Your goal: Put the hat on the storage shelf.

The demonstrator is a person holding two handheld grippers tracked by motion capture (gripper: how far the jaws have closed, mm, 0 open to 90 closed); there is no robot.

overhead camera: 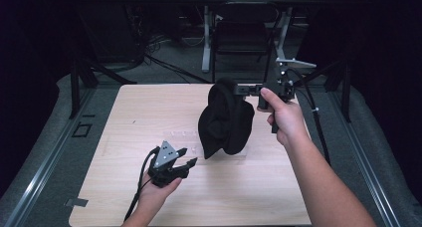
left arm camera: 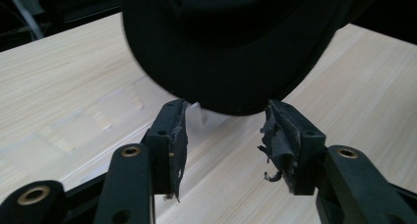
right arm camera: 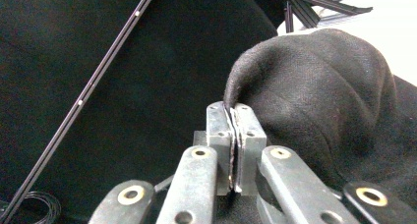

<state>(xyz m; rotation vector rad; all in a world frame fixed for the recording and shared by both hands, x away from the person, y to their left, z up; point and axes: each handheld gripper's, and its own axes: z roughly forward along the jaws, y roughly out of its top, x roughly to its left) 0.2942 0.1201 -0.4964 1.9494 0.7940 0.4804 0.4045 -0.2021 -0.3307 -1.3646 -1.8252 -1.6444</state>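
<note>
High view: right gripper (overhead camera: 242, 89) jaws pinch black cap (overhead camera: 225, 120); left gripper (overhead camera: 185, 157) jaws wide below it.

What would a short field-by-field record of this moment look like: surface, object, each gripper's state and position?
surface: light wooden table
object: black cap, hanging from its top with its lower edge near the table; contact unclear
right gripper: shut on a fold of the cap's cloth, raised above the far side of the table
left gripper: open, low over the near side of the table, jaws aimed at the cap's lower edge, not touching it
person: a hand on each gripper, forearms entering from the near edge
</note>
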